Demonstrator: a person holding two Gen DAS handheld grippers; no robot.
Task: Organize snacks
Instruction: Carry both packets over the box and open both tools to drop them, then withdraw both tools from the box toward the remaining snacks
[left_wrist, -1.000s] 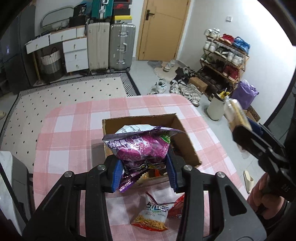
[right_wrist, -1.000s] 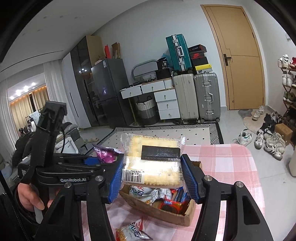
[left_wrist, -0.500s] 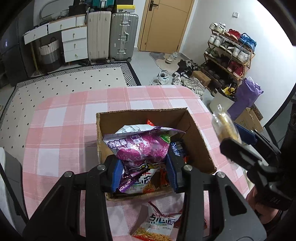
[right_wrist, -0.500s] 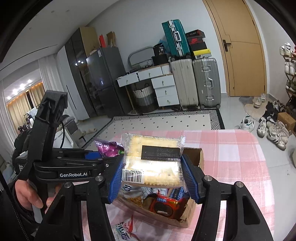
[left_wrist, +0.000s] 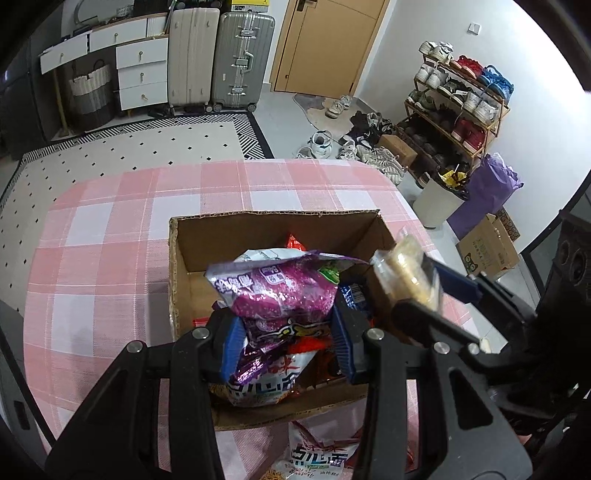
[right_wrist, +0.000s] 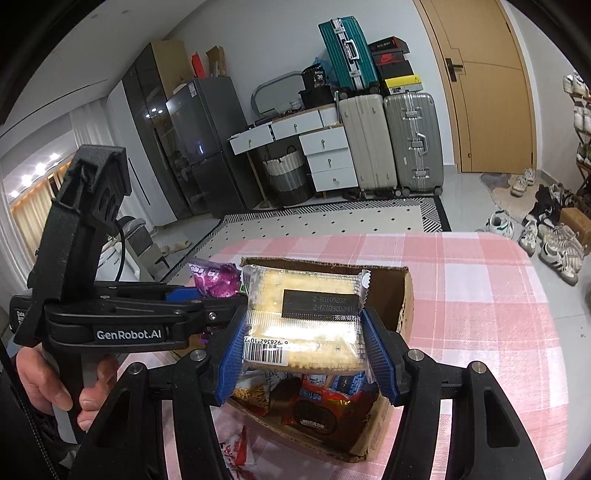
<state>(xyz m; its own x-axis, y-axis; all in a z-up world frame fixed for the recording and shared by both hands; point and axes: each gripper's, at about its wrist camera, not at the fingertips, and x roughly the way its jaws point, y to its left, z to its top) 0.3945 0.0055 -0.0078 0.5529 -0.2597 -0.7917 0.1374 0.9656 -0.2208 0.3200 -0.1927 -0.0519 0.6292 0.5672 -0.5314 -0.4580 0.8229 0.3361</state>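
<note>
An open cardboard box (left_wrist: 273, 232) (right_wrist: 402, 295) with several snack packs inside stands on the pink checked tablecloth (left_wrist: 110, 236). My left gripper (left_wrist: 288, 341) is shut on a shiny purple snack bag (left_wrist: 280, 291), held just over the box's inside. My right gripper (right_wrist: 304, 345) is shut on a clear-wrapped pack of yellow crackers (right_wrist: 306, 317), hovering above the box's near side; the crackers (left_wrist: 404, 275) and right gripper also show at the right of the left wrist view. In the right wrist view the left gripper (right_wrist: 199, 295) and the purple bag (right_wrist: 214, 280) appear on the left.
A white and red snack bag (left_wrist: 317, 454) lies on the cloth in front of the box, seen again as a bag corner (right_wrist: 236, 454). A hand (right_wrist: 48, 384) grips the left tool's handle. Suitcases (left_wrist: 221, 55), drawers and a shoe rack (left_wrist: 454, 107) stand beyond the table.
Both grippers have come down and forward toward the box with their packs still held. The box now fills more of both views and its contents show.
</note>
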